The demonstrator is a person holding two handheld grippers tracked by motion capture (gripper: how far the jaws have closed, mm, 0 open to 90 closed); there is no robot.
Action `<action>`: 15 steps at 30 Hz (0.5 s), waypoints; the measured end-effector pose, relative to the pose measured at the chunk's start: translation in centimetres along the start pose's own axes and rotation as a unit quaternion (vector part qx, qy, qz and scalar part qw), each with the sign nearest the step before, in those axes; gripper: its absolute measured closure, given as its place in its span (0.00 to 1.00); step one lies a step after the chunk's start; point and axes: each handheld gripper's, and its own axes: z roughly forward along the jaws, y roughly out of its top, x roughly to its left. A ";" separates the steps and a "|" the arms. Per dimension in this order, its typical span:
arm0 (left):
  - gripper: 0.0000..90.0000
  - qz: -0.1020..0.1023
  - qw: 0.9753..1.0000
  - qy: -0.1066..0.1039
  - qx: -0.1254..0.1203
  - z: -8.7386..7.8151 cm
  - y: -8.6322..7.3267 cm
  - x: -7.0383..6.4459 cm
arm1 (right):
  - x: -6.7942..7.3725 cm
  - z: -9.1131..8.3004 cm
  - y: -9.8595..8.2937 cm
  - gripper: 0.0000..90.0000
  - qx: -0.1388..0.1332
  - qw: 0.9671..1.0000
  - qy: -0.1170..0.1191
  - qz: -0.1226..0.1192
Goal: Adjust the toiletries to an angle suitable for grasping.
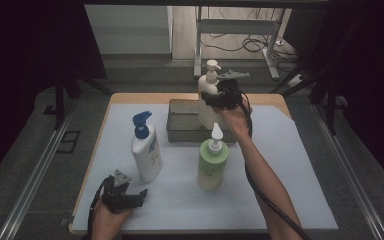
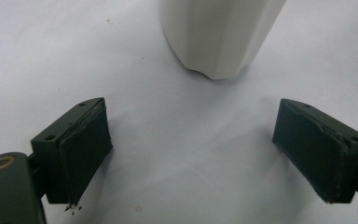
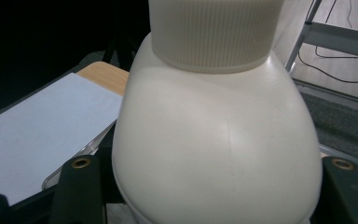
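Observation:
My right gripper (image 1: 215,96) is shut on a cream pump bottle (image 1: 207,102), holding it by the shoulder over a grey metal tray (image 1: 182,122) at the back of the mat. In the right gripper view the cream bottle (image 3: 214,140) sits between both jaws. A white bottle with a blue pump (image 1: 146,150) stands at the left. A green bottle with a white pump (image 1: 212,162) stands in the middle. My left gripper (image 1: 139,196) rests low near the front left, open, with the white bottle's base (image 2: 221,37) just ahead of it.
A pale blue mat (image 1: 290,170) covers the wooden table (image 1: 130,98). Metal rails run along both sides. A white frame and cables (image 1: 250,37) lie on the floor beyond the table.

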 end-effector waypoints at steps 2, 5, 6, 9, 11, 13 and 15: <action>0.12 0.000 1.000 0.000 0.000 0.0 0.0 0.0 | 0.0 0.2 -0.1 0.41 0.002 1.000 0.001 -0.001; 0.12 0.001 1.000 0.000 0.000 0.0 0.0 0.0 | 0.3 0.7 -0.6 0.41 0.008 1.000 0.004 -0.004; 0.12 0.001 1.000 0.001 0.000 0.0 0.0 0.0 | 0.4 0.7 -0.7 0.41 0.009 1.000 0.006 -0.004; 0.12 0.001 1.000 0.000 0.000 0.0 0.0 0.0 | 0.5 0.9 -1.0 0.41 0.012 1.000 0.006 -0.008; 0.12 0.000 1.000 0.000 0.000 0.0 0.0 0.0 | 0.5 1.0 -1.2 0.41 0.014 1.000 0.006 -0.011; 0.12 0.000 1.000 0.000 0.000 0.0 0.0 0.0 | 0.6 1.1 -1.4 0.41 0.017 1.000 0.007 -0.010; 0.12 0.002 1.000 0.000 0.002 0.0 0.0 0.0 | 0.6 1.1 -1.7 0.41 0.021 1.000 0.009 -0.011</action>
